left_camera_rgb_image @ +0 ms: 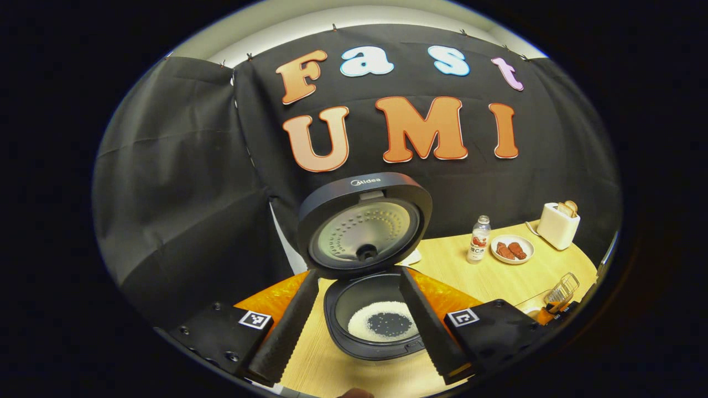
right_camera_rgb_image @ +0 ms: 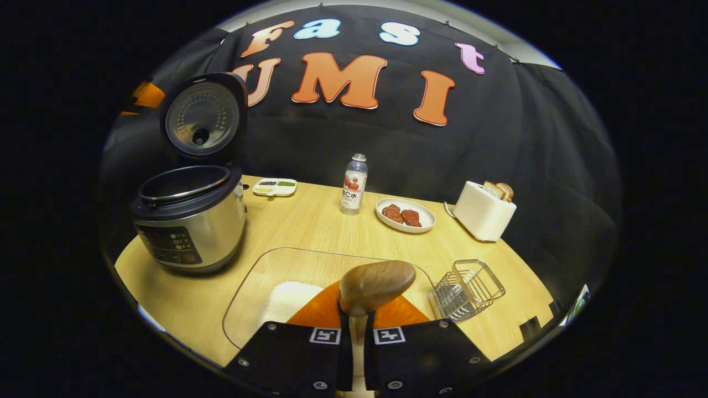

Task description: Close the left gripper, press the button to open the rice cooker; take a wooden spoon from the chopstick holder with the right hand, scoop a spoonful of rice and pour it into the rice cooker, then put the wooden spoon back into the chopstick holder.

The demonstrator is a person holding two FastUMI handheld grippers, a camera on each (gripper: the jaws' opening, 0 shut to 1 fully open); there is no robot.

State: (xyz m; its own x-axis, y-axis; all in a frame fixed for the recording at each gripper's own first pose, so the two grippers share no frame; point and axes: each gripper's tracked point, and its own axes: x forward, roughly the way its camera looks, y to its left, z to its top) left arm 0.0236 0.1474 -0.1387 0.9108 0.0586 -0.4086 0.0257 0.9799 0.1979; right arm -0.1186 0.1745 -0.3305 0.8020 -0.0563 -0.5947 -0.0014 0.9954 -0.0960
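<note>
Lower centre of right gripper view: right tool (right_camera_rgb_image: 357, 323) pinches wooden spoon (right_camera_rgb_image: 376, 286), bowl up, above glass tray (right_camera_rgb_image: 249, 298). Rice cooker (right_camera_rgb_image: 188, 221) left, lid open. Left gripper view: left tool (left_camera_rgb_image: 359, 326) spread, framing cooker pot, rice (left_camera_rgb_image: 381, 320) inside.

Brightness: both views are evenly lit and clear in the middle of the frame.
Light source: light seems to come from above; a pale strip runs along the top edge of both views.
Glare: soft reflections on the rice cooker (right_camera_rgb_image: 191, 218) steel body and on its lid (left_camera_rgb_image: 365, 224) inner plate.
Shadows: weak and short on the table (right_camera_rgb_image: 310, 221).
Distortion: strong fisheye bending; the table edge curves near the lower frame.
Focus: sharp in the centre, softer and darker toward the edges.
</note>
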